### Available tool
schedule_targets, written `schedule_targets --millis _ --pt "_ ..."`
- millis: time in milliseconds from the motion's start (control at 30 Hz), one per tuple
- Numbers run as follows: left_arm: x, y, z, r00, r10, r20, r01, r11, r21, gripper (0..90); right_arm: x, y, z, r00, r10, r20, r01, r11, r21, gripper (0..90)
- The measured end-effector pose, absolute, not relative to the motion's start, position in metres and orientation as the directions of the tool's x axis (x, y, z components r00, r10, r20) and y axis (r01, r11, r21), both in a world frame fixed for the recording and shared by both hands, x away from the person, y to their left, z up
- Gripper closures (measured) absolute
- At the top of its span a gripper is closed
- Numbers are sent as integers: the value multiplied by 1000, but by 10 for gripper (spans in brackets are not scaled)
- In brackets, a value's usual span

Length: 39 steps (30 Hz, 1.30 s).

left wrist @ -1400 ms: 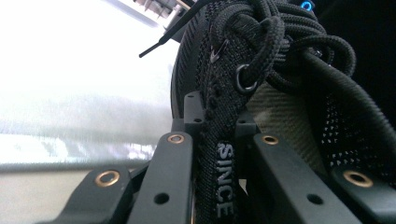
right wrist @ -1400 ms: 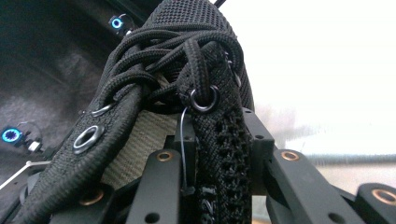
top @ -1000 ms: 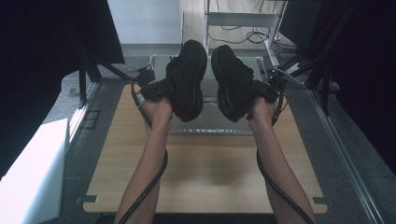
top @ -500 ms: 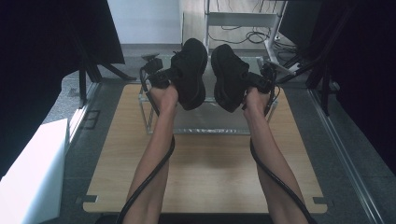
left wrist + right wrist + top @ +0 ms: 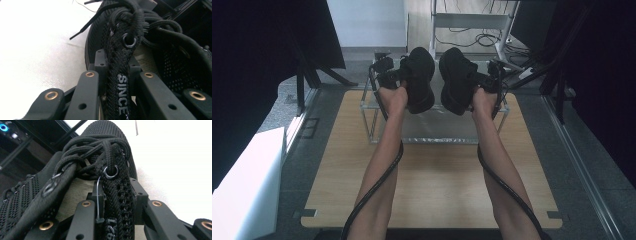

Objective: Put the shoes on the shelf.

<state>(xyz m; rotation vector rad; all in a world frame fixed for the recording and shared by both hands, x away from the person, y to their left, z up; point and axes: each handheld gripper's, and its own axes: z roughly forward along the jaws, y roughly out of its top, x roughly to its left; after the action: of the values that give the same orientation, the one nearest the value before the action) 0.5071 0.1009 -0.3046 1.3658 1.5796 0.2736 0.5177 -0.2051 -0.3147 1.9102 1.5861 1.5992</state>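
Fingers of left gripper (image 5: 113, 82) and right gripper (image 5: 117, 205) pinch black shoes' (image 5: 421, 77) collars (soles hidden).

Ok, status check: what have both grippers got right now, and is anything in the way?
Left gripper shut on left shoe by its collar. Right gripper shut on right shoe, same hold. Both shoes held up over the clear rack. Nothing seen blocking.
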Motion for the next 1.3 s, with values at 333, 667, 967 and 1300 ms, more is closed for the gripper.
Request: schedule_targets --millis 333,667,967,1300 --pt "512 96 -306 135 860 -492 626 311 715 692 521 -186 -311 -200 829 522 583 -327 743 584" --pt "513 85 -307 205 864 -460 621 248 743 532 521 -185 -316 -263 794 548 575 -327 750 431" --pt "503 93 -297 304 824 -479 590 231 773 347 515 -198 -312 -391 703 594 525 -360 771 339" --pt "464 117 -300 402 769 -498 561 223 797 451 490 -229 -311 -488 635 598 508 -350 787 355"
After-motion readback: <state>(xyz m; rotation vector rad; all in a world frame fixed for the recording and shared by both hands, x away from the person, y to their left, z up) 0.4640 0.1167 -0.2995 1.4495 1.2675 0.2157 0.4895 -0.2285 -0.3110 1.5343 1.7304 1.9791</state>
